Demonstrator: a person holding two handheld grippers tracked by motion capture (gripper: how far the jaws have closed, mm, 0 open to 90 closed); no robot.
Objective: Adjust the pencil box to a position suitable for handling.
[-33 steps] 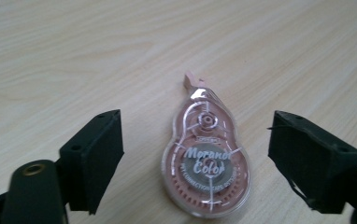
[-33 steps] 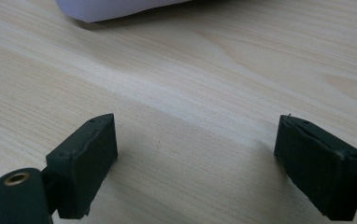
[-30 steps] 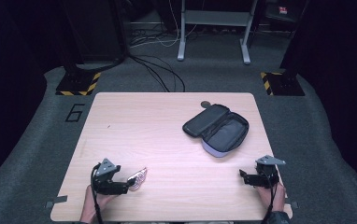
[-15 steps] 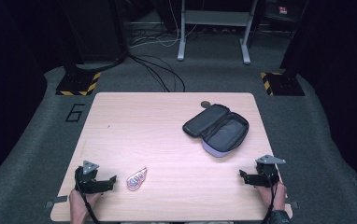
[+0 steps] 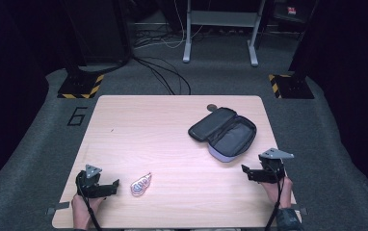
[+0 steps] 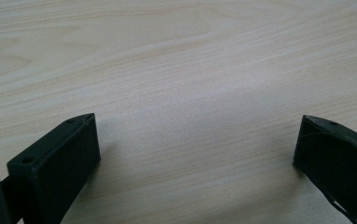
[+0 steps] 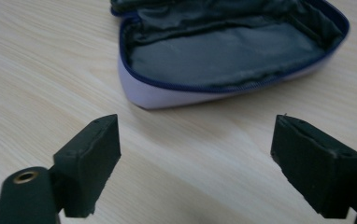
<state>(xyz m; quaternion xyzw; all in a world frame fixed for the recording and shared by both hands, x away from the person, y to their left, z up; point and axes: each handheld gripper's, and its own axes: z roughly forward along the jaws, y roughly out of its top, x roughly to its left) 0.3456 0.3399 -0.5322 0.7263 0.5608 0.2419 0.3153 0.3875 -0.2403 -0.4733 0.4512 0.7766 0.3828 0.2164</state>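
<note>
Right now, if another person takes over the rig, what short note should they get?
Left tongs: open, just released, nothing between the jaws, low at the table's near left.
Right tongs: open, empty, near right, pointing at the case.
Case: unzipped, lying open on the table, inside looks empty.
Packet: flat on the table, just right of the left tongs.
Done: packet set down.
Left: probably put the packet into the case and close it.

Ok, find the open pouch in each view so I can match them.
High view: the pouch lies open at the table's right, beyond the right gripper.
Left gripper view: bare wooden tabletop between the jaws, no pouch.
Right gripper view: it lies top centre, ahead of the jaws.
Shared landmark: the tabletop.
</note>
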